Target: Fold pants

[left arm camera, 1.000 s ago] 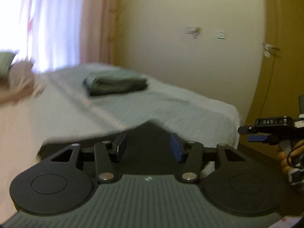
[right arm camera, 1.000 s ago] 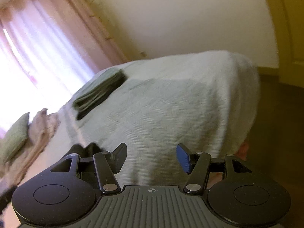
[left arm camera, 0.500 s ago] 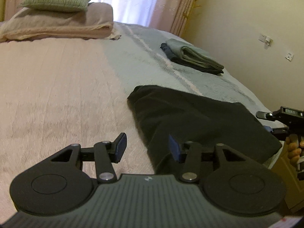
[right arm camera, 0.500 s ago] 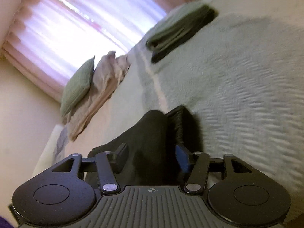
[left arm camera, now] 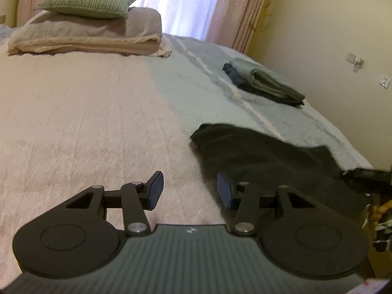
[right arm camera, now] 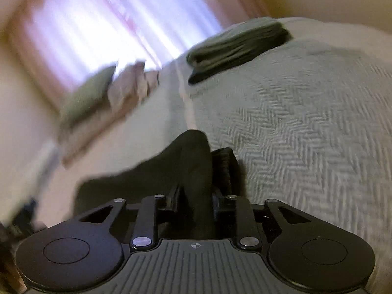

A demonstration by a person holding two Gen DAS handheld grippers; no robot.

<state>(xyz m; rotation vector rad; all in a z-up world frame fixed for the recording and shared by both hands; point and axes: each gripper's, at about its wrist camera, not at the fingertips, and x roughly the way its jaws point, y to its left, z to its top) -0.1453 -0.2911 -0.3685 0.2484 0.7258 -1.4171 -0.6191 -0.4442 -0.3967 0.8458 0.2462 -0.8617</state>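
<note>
Black pants (left arm camera: 264, 156) lie on the bed near its front right corner, spread flat in the left wrist view. My left gripper (left arm camera: 187, 191) is open just left of the pants' near edge, over the pink cover, nothing between its fingers. In the right wrist view, which is blurred, my right gripper (right arm camera: 196, 198) is shut on a raised ridge of the black pants (right arm camera: 193, 161), the cloth running up between the fingers. At the right edge of the left wrist view part of a person's hand (left arm camera: 378, 212) shows by dark cloth.
A folded stack of grey-green and dark clothes (left arm camera: 264, 83) lies farther back on the grey-green cover (left arm camera: 196, 90). A green pillow (left arm camera: 88, 0) rests on a folded beige blanket (left arm camera: 85, 36) at the head. Curtains and a yellow wall (left arm camera: 325, 27) border the bed.
The left gripper has swung from the wall down over the bed beside the pants. The right gripper went from open to shut on the pants.
</note>
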